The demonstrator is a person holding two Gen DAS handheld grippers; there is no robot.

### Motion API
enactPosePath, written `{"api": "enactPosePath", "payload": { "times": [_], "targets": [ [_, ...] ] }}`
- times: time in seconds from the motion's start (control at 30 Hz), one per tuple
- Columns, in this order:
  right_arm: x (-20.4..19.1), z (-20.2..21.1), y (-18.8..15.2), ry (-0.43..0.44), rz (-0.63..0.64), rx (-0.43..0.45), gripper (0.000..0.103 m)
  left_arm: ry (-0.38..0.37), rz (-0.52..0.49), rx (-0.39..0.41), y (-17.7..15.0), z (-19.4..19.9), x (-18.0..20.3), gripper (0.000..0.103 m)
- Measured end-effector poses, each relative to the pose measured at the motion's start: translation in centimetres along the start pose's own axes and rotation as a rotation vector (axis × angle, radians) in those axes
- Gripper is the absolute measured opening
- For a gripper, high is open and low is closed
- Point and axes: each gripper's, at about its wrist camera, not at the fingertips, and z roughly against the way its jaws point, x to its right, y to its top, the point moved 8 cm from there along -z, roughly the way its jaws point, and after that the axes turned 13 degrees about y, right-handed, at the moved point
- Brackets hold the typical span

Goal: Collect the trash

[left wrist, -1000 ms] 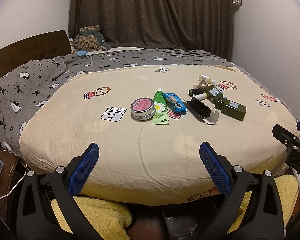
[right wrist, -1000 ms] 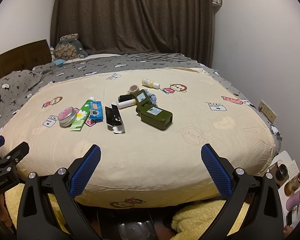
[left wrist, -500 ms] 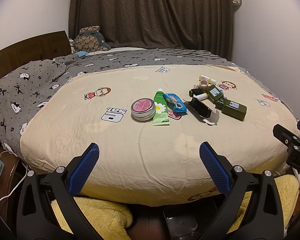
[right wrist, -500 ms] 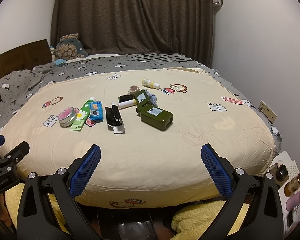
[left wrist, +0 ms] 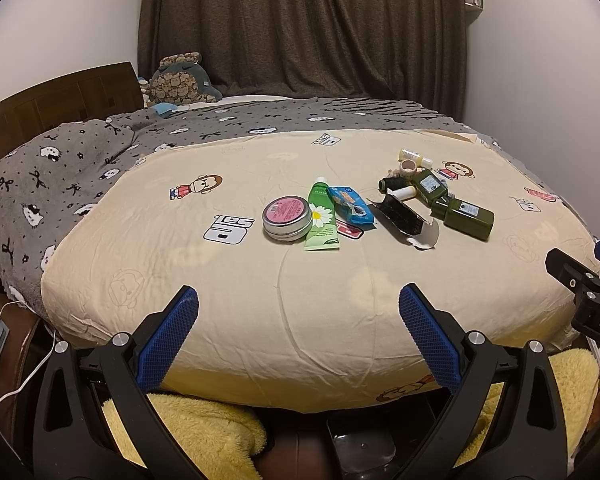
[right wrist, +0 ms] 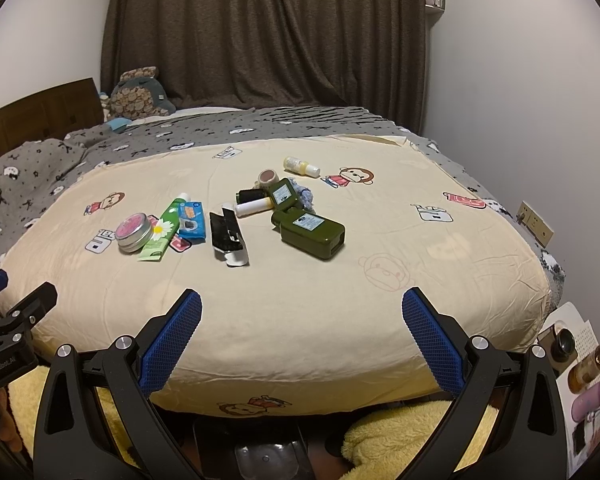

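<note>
Between claws (left wrist: pixel 299 312) and trash (left wrist: pixel 403 220), bare quilt (left wrist: pixel 260 280)

Left claw (left wrist: pixel 298 312), right claw (right wrist: pixel 302 314), black frames, blue textured pads (silver screws), white lettering

On the cream cartoon-print bedspread (left wrist: pixel 236 288) we see a row of litter: the round metal tin with a pink lid (left wrist: pixel 287 218) lies leftmost, touching the green daisy-print tube (left wrist: pixel 321 216) on its right. Next comes the blue plastic packet (left wrist: pixel 350 205), then the torn black wrapper (left wrist: pixel 404 216). Rightmost lies the big dark-green flat bottle (right wrist: pixel 313 234), with a smaller dark-green bottle (right wrist: pixel 283 193) and a white cylinder (right wrist: pixel 253 205) just behind it, and a small yellow-white bottle (right wrist: pixel 301 165) farther back.
</note>
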Motion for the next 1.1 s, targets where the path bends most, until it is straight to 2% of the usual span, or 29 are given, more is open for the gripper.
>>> {"api": "enactPosePath", "payload": {
  "times": [0.67, 0.9, 1.1],
  "targets": [
    [0.2, -0.1, 0.1, -0.006, 0.021, 0.016, 0.101, -0.002, -0.003, 0.0, -0.2, -0.1, -0.2, 0.095],
    [0.1, -0.8, 0.2, 0.074, 0.053, 0.073, 0.1, -0.003, -0.008, -0.001, -0.5, -0.9, -0.1, 0.095],
    [1.7, -2.6, -1.0, 0.087, 0.031, 0.042, 0.1, 0.01, -0.031, -0.006, -1.3, -3.1, 0.2, 0.095]
  ]
}}
